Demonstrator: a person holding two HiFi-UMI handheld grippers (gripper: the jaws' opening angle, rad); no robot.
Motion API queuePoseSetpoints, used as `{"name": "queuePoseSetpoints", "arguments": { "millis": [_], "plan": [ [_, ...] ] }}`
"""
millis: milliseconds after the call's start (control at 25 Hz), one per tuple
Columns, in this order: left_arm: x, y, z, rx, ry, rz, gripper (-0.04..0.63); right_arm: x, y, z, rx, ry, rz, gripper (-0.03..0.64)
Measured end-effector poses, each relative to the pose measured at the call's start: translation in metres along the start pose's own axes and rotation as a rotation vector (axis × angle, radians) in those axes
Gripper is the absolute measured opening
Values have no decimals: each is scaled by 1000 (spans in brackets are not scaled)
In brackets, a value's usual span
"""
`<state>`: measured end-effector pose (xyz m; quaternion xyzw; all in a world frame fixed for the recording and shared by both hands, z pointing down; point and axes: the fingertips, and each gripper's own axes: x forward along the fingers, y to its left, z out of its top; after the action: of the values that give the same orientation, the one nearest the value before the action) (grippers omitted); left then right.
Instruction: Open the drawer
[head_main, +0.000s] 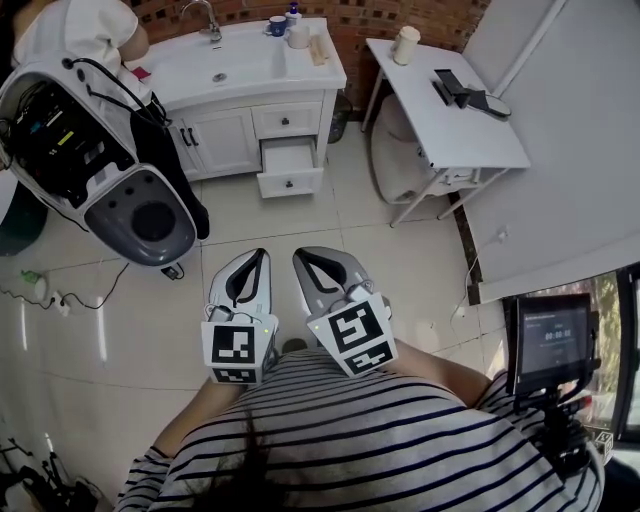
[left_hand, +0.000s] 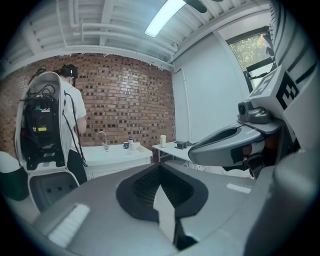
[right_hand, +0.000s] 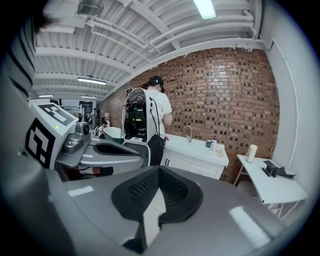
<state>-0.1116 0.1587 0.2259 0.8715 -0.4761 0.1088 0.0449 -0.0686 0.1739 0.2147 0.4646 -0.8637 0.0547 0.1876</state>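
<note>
Jaws press together, empty, on the left gripper (head_main: 261, 253) and right gripper (head_main: 301, 254), side by side over the tiled floor (head_main: 410, 265). Well apart, the vanity's (head_main: 225, 140) drawer (head_main: 290, 166) stands pulled out.

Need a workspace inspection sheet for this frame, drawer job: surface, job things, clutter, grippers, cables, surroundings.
Surface: glossy tiled floor; white vanity against the brick wall.
Job's things: lower drawer stands pulled out; upper drawer shut.
Clutter: blue mug on the vanity top; cup and black device on the side table.
Grippers: left gripper and right gripper both shut, empty, held near the torso, well short of the vanity.
Cables: cords on the floor at left.
Surroundings: person wearing a backpack rig at the sink; screen at right.
</note>
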Motion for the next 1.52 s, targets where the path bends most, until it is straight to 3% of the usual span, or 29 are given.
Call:
{"name": "queuePoseSetpoints", "arguments": {
  "millis": [760, 1520],
  "plan": [
    [27, -31, 12, 28, 9, 5, 15, -12, -32, -1, -14, -33, 37, 2],
    [27, -34, 7, 11, 21, 7, 15, -10, -32, -4, -17, -31, 46, 2]
  ]
}}
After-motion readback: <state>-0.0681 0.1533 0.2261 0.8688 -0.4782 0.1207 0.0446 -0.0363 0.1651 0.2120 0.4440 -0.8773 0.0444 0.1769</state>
